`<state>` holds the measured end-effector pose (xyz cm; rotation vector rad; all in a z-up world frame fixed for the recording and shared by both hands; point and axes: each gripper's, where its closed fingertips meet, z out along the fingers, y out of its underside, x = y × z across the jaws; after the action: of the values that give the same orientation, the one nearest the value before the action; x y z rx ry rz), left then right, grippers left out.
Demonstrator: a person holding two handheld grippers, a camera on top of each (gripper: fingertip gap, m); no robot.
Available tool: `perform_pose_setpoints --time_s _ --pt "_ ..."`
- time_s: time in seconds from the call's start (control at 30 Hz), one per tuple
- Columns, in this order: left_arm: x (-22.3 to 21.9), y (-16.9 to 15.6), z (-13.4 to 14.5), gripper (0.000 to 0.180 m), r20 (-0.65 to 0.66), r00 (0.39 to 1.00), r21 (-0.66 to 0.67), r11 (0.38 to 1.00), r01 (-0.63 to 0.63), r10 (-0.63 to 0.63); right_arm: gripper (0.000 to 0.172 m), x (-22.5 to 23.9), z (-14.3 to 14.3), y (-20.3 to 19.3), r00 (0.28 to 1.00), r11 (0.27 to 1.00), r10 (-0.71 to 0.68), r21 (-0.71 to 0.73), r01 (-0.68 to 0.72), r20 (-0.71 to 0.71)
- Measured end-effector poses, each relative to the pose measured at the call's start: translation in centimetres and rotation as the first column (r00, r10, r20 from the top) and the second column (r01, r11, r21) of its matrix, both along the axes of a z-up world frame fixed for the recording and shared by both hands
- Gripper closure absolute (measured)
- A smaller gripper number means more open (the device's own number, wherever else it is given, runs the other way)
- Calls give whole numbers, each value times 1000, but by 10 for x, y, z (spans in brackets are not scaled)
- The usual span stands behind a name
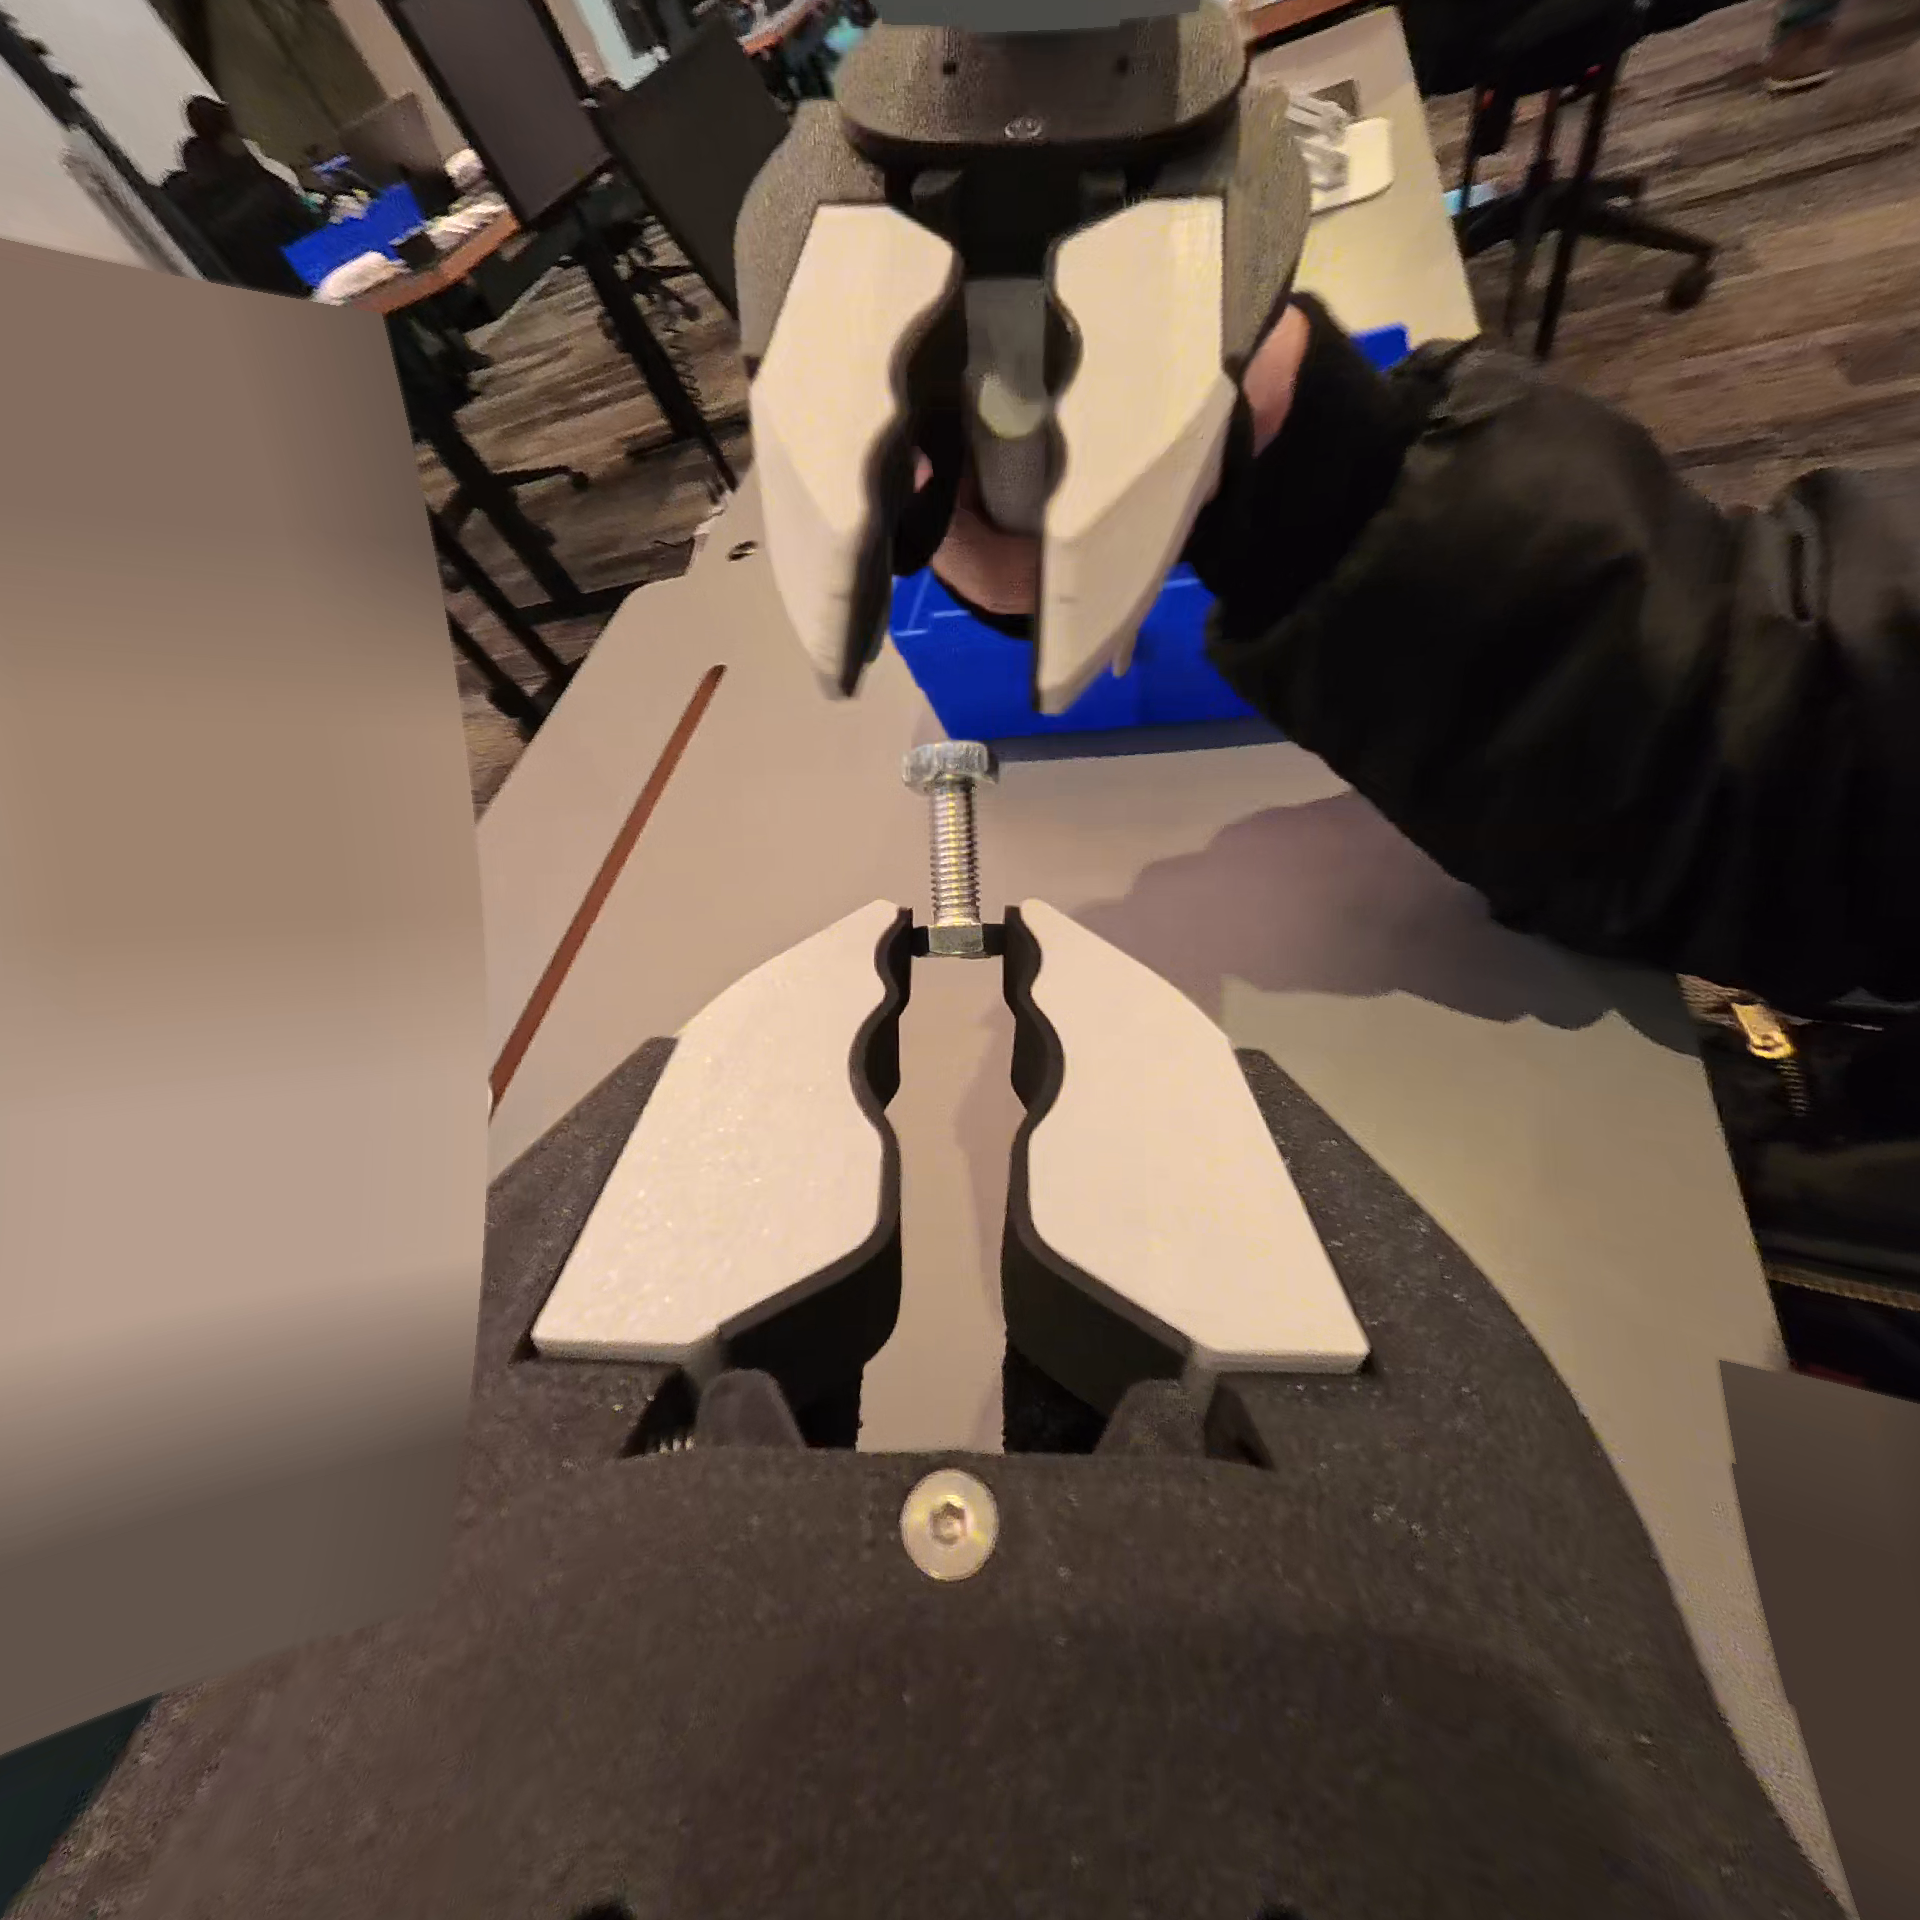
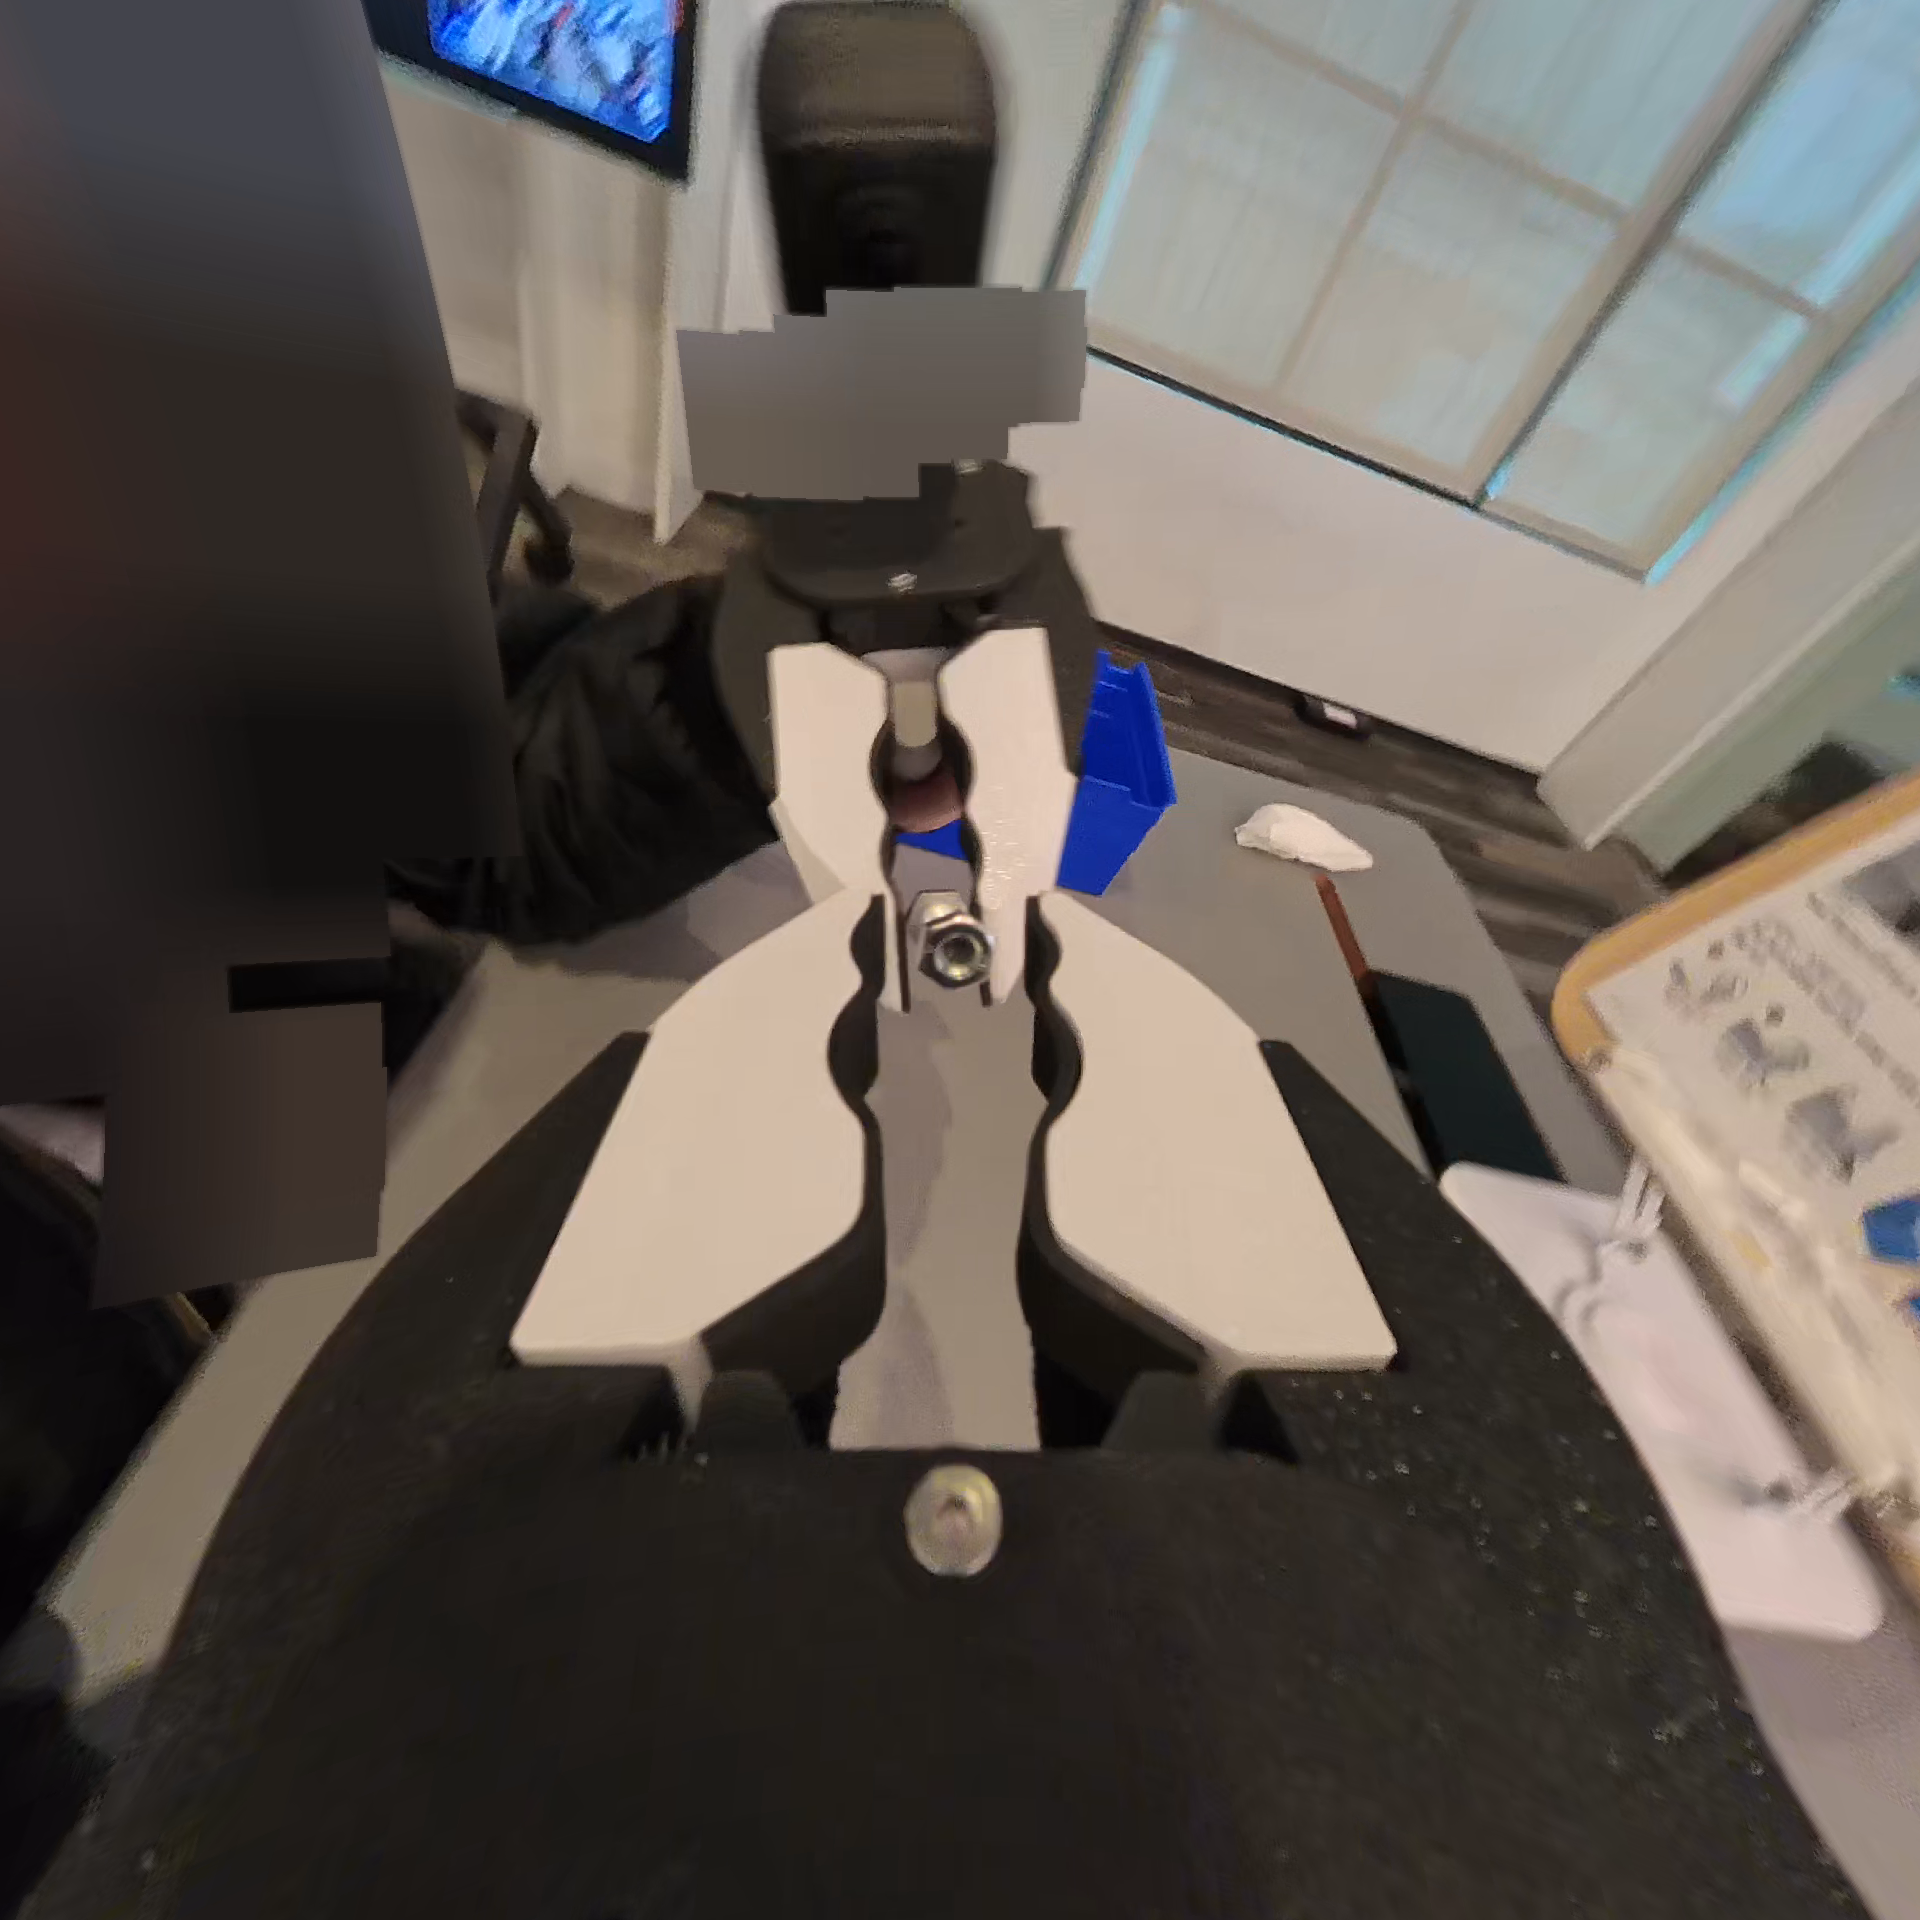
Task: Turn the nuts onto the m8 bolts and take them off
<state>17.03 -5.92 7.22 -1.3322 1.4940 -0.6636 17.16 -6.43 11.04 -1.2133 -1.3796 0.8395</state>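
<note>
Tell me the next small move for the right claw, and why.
Probably ease the open right claw forward around the silver hex nut and close on it. The left claw clamps the silver threaded bolt by its head. The nut sits at the thread's far tip, and the right claw's fingers stand apart, short of touching it.

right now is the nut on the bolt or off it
On. The nut sits at the far tip of the bolt, whose head is pinched by the left gripper. The right gripper is open, clear of it.
</note>
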Motion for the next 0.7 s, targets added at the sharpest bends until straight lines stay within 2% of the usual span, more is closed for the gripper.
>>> perform_pose_setpoints --time_s 0.1,0.17,0.23,0.3,0.4,0.53,0.63,0.7 --pt "-3 15 7 164 30 995 61 993 -96 95 140 3 3 19 991 966 -134 -226 126 -20" --pt "-6 27 10 164 30 983 140 973 -181 179 140 3 -1 27 981 909 -193 -380 173 -15" --pt "-7 32 11 164 35 975 183 958 -222 219 139 0 4 31 974 850 -217 -504 153 -70" --pt "-7 36 11 164 26 968 224 943 -248 248 139 -3 6 35 966 815 -241 -561 149 -94" --pt "-7 37 9 164 21 967 230 940 -252 254 139 -5 -7 38 966 798 -258 -568 201 -22" --pt "-8 37 8 164 11 967 229 941 -251 256 158 -10 -13 32 979 809 -202 -561 176 17" --pt "-6 30 4 164 -5 979 177 964 -200 204 158 -9 -15 26 987 875 -150 -457 159 56" --pt "-5 22 3 164 -10 989 125 982 -144 146 158 -8 -16 19 991 947 -98 -298 120 89"
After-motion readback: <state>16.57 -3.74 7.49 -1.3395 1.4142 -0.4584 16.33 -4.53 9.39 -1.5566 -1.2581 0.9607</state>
